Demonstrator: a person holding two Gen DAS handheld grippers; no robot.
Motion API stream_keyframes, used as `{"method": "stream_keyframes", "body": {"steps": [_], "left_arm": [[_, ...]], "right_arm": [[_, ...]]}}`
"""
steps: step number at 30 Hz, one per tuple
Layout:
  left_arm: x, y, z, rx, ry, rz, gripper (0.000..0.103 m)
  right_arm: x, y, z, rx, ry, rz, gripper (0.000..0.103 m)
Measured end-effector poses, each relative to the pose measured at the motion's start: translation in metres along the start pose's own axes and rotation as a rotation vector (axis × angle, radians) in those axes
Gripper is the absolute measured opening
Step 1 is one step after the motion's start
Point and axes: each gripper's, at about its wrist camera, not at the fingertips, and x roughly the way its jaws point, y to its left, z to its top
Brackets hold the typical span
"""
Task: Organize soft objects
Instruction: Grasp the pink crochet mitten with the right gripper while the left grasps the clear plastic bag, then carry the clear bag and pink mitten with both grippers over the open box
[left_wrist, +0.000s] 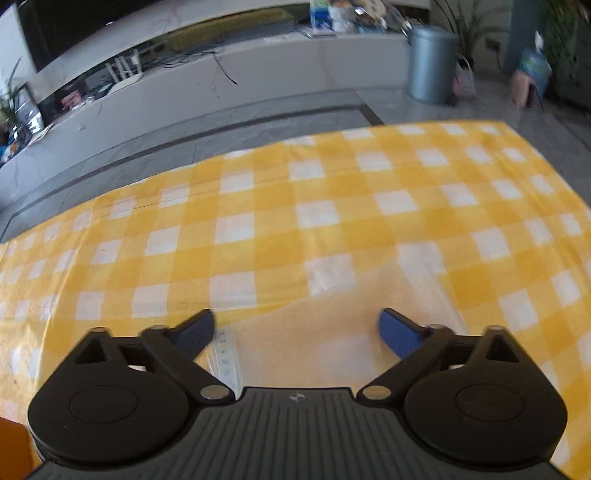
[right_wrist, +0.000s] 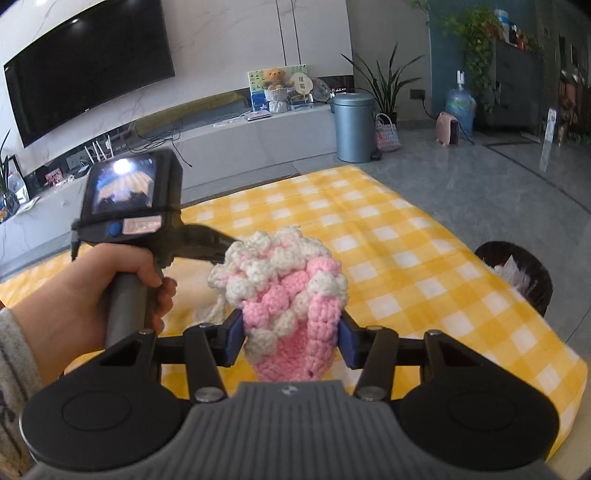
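Crocheted pink-and-white piece (right_wrist: 284, 291) sits dead centre of the right wrist view, pinched between the blue pads of the right gripper (right_wrist: 291, 338) and raised above the yellow checked tablecloth (right_wrist: 406, 240). Over in the left wrist view, the left gripper (left_wrist: 296, 330) spreads wide with nothing between its fingers, hovering above a pale yellow cloth (left_wrist: 314, 343) at lower centre. Containers now: a dark bin (right_wrist: 524, 273) at the right edge holds something pale, contents unclear, and a grey lidded can (right_wrist: 352, 125) stands closed on the floor beyond.
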Motion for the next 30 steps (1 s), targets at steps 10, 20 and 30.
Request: {"method": "stream_keyframes", "body": {"steps": [10,20,30], "left_arm": [[-0.003,0.004,-0.009,-0.071,-0.058,-0.028,0.103],[-0.035,-0.046,-0.026,0.242,0.014,0.012,0.003],[-0.079,-0.028,-0.064,0.165,0.071,-0.076,0.002]], "right_arm": [[0.016,-0.011,0.000,0.054,0.047,-0.039,0.052],[0.016,-0.019,0.001,0.051,0.031,-0.063,0.053],[0.022,-0.027,0.000,0.075,0.047,-0.087,0.053]]}}
